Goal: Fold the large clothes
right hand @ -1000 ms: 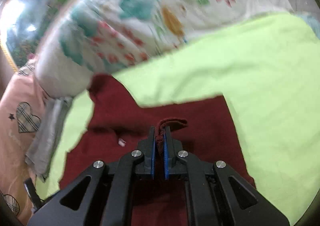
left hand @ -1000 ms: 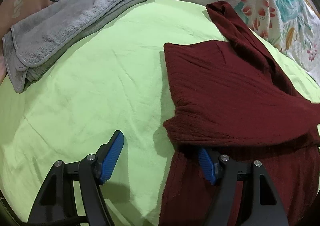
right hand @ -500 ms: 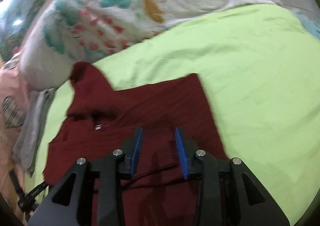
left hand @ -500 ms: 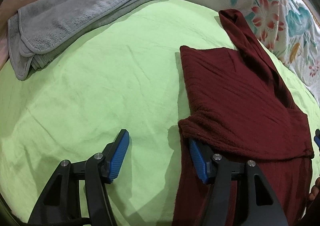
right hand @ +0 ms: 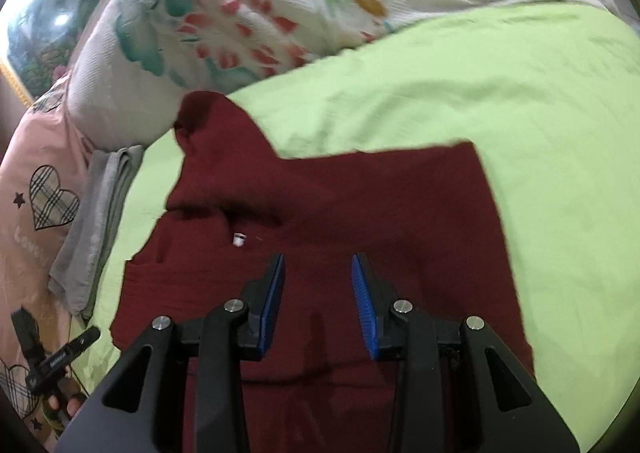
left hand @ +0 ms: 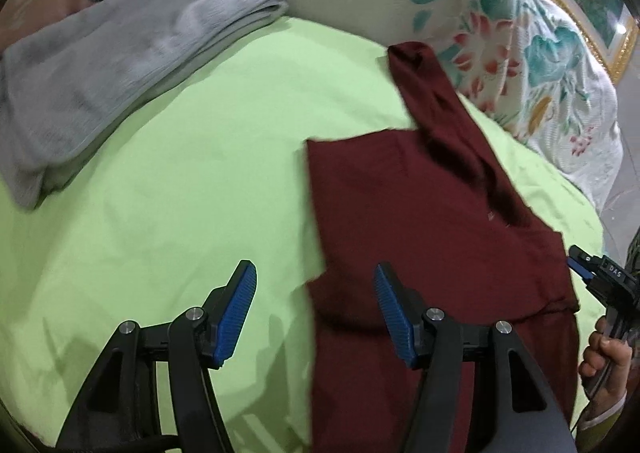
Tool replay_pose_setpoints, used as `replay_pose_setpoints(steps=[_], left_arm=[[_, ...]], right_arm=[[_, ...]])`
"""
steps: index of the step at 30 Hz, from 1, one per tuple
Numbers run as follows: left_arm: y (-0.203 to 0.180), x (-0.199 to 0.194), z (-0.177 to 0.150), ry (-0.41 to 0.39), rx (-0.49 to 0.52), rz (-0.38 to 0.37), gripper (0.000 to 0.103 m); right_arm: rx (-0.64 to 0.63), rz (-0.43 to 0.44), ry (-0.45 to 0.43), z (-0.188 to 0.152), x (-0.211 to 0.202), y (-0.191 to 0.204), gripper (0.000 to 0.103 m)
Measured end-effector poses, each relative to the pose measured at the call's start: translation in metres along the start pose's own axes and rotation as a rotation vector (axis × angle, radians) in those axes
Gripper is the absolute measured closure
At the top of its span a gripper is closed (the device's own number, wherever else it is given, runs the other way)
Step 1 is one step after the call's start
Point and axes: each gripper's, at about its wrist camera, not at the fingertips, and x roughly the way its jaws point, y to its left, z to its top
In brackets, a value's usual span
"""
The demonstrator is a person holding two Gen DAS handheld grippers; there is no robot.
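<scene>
On the far left, a folded grey towel (left hand: 120, 53) lies on my lime-green bedsheet (left hand: 180, 189), beside a pink pillow (right hand: 36, 189) printed with plaid hearts. My left gripper (left hand: 314, 313) is spread wide and holds nothing; its left finger hangs over bare sheet, its right finger over the near left edge of the maroon garment (left hand: 432, 221). The garment lies partly folded on the sheet, one sleeve (left hand: 424, 89) reaching to the far side, where it touches the floral quilt (left hand: 520, 33). My right gripper (right hand: 318, 301) hovers above the middle of the maroon cloth, fingers parted with only air between them. A small white tag (right hand: 239, 239) shows just beyond its tips.
</scene>
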Motion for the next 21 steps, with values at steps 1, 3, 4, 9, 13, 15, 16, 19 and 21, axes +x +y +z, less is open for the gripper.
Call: replay_pose_setpoints(steps=[1,3,4,9,13,15,16,19,21], left_arm=[[-0.007,0.004,0.007,0.002,0.009,-0.012,0.041],[-0.022,0.012,0.022,0.0,0.035,-0.026,0.04],[-0.029,0.017,0.03,-0.004,0.047,-0.026,0.039],[-0.056,0.05,0.078,-0.004,0.086,-0.029,0.037],[-0.068,0.087,0.117,0.009,0.095,-0.018,0.037],[-0.073,0.106,0.136,0.015,0.105,-0.011,0.037],[-0.075,0.119,0.149,0.023,0.109,-0.016,0.037],[-0.078,0.153,0.181,0.049,0.106,-0.04,0.037],[-0.081,0.172,0.199,0.055,0.11,-0.05,0.037]], right_arm=[[-0.009,0.013,-0.002,0.003,0.003,0.005,0.067],[-0.039,0.042,-0.008,0.017,0.012,0.019,0.067],[-0.05,0.051,-0.01,0.021,0.016,0.025,0.067],[-0.113,0.105,-0.006,0.062,0.054,0.058,0.059],[-0.151,0.117,-0.016,0.096,0.094,0.074,0.049],[-0.171,0.12,0.012,0.116,0.125,0.084,0.048],[-0.178,0.121,0.024,0.121,0.135,0.087,0.047],[-0.223,0.105,0.056,0.144,0.172,0.099,0.044],[-0.233,0.126,0.068,0.157,0.193,0.104,0.04]])
